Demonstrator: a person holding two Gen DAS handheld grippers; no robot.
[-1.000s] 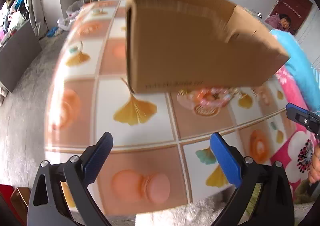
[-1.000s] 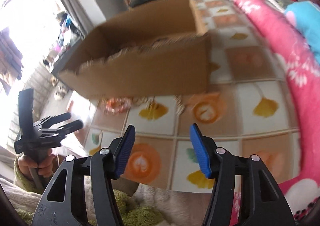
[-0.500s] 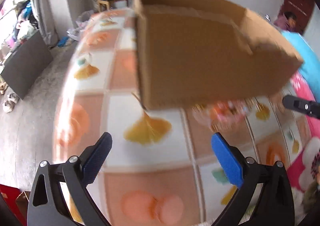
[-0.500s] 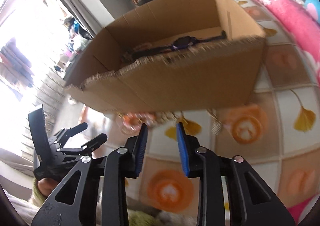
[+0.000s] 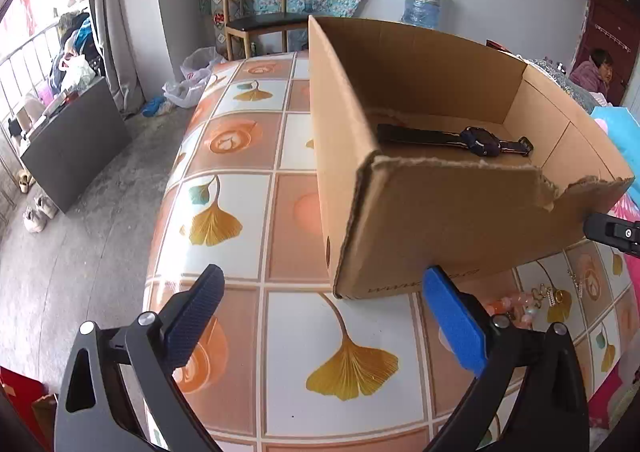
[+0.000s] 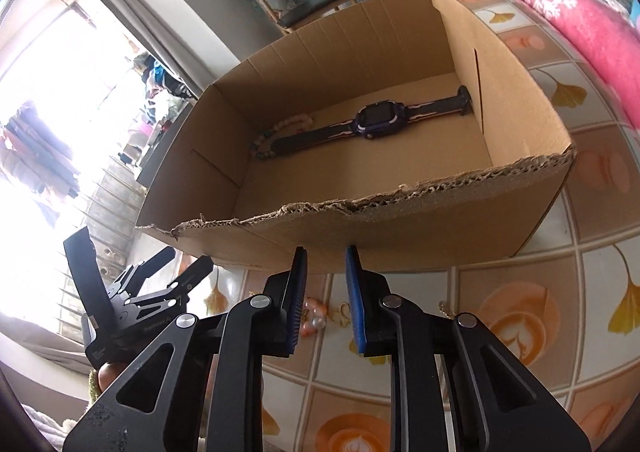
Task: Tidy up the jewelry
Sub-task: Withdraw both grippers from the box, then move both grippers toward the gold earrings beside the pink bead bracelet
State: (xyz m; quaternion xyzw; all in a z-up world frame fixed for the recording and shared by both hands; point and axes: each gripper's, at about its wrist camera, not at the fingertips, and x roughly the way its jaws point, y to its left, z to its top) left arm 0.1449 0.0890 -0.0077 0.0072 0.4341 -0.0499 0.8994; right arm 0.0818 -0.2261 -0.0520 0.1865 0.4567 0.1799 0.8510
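Right claw (image 6: 324,300) sits nearly closed, a narrow gap between its pads and nothing in it; left claw (image 5: 320,332) is spread wide and equally empty. I read the loose jewelry (image 6: 314,316) as lying on the patterned surface (image 6: 520,332) just past my right pads, partly hidden behind them, so I cannot tell how many pieces there are. A blind pinch could drag chains together or flick a small ring off the edge. Beyond stands the cardboard box (image 6: 400,228); its torn front rim could snag a dangling chain. Inside, the watch (image 6: 376,117) overlaps a bead bracelet (image 6: 276,135), inviting tangles.
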